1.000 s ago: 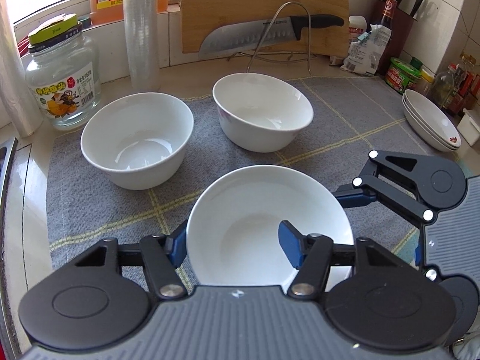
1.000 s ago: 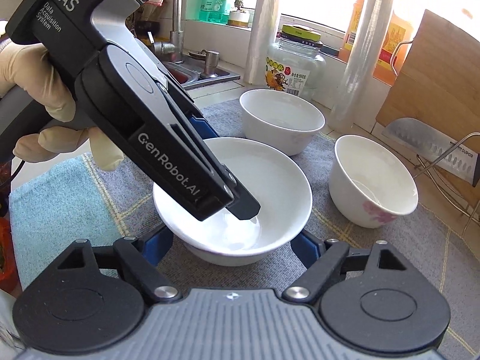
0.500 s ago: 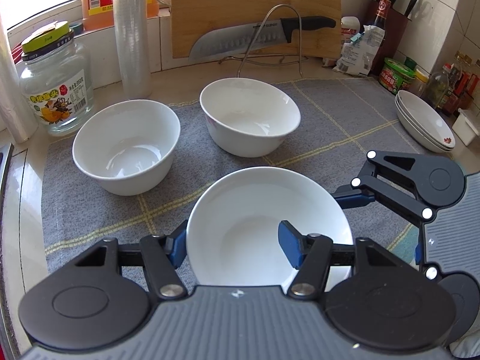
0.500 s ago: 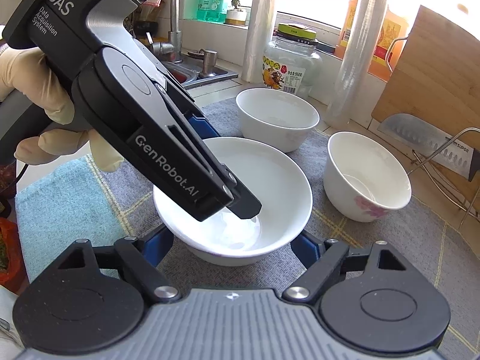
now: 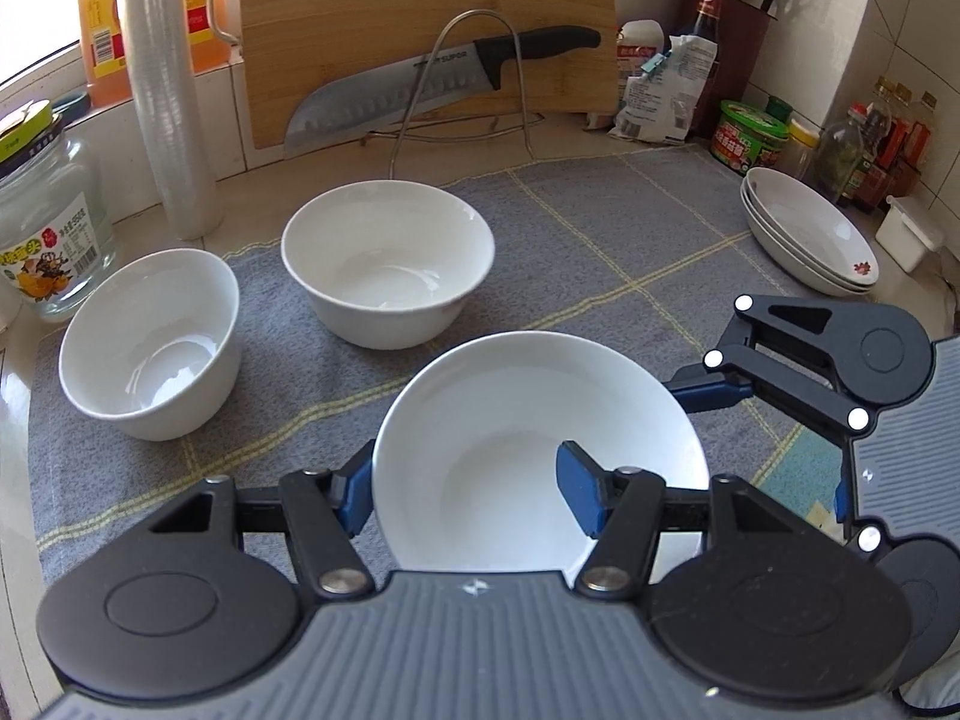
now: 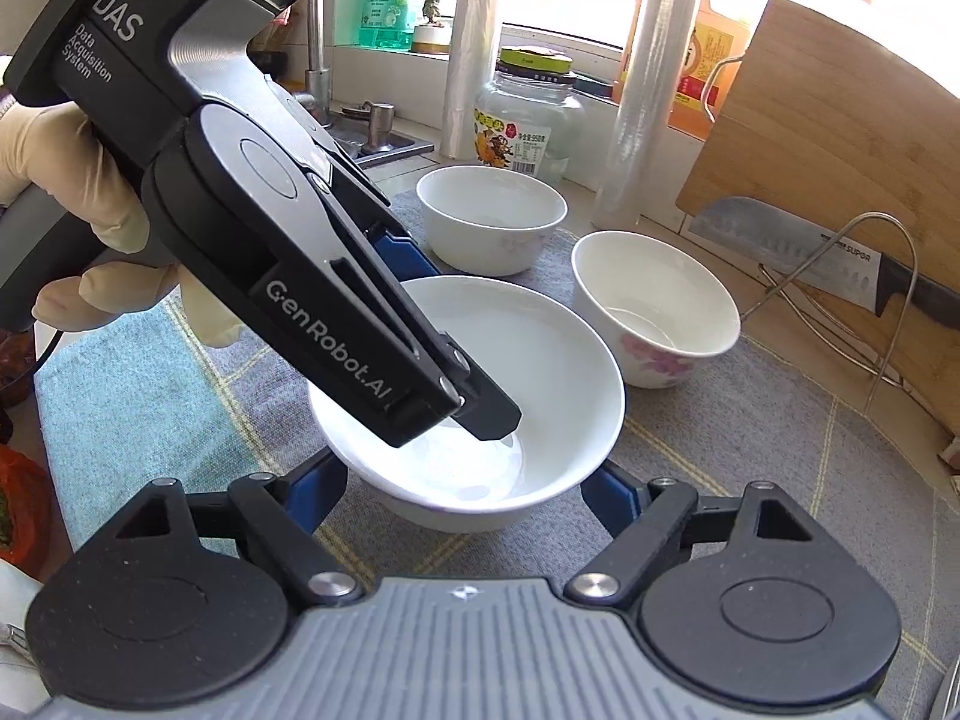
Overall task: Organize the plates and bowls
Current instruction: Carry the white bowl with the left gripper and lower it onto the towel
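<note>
The left gripper (image 5: 465, 489) is clamped on the rim of a wide bowl (image 5: 528, 438) over the near edge of the grey mat (image 5: 600, 252). The right gripper (image 6: 465, 489) straddles that bowl; whether its pads touch it cannot be told. Two deeper bowls (image 5: 387, 261) stand toward the mat's far left corner, stacked plates (image 5: 807, 234) past its right edge. The left gripper's body hides the wide bowl's near rim.

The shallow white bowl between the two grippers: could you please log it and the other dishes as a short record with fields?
held bowl: shallow, white, empty, above the grey mat
left gripper: shut on its rim, one finger inside
right gripper: clamps its outer wall from both sides
other bowls: left bowl and middle bowl, upright, apart, on the mat
plate stack: far right, by the mat's edge
</note>
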A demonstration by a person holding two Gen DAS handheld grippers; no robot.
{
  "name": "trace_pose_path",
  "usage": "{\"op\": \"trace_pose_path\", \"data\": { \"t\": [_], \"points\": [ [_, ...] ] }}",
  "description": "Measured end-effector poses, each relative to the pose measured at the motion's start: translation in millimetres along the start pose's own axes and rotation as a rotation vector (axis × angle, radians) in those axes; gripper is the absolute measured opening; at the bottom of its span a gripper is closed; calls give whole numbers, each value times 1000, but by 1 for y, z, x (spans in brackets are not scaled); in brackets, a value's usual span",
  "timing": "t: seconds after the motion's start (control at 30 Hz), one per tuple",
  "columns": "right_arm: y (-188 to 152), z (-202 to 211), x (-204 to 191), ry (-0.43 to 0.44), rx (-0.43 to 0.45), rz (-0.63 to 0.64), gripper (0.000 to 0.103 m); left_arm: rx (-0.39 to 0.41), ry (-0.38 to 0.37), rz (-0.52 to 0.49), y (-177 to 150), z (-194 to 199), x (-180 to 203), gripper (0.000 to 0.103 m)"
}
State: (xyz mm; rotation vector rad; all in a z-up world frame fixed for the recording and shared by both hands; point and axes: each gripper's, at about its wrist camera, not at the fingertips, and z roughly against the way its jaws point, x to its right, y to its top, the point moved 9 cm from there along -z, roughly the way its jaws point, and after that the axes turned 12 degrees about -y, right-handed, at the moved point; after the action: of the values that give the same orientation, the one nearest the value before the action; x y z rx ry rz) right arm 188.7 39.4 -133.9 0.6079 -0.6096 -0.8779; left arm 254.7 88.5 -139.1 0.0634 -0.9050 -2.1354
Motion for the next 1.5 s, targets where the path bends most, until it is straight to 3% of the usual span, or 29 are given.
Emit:
{"op": "trace_pose_path", "data": {
  "t": [0.8, 1.5],
  "points": [
    [-62, 35, 78, -115, -58, -99, 88, -32, -104, -122, 40, -62, 86, 61],
    [-75, 23, 92, -106, -97, -119, 88, -66, -115, -113, 42, -89, 92, 61]
  ]
}}
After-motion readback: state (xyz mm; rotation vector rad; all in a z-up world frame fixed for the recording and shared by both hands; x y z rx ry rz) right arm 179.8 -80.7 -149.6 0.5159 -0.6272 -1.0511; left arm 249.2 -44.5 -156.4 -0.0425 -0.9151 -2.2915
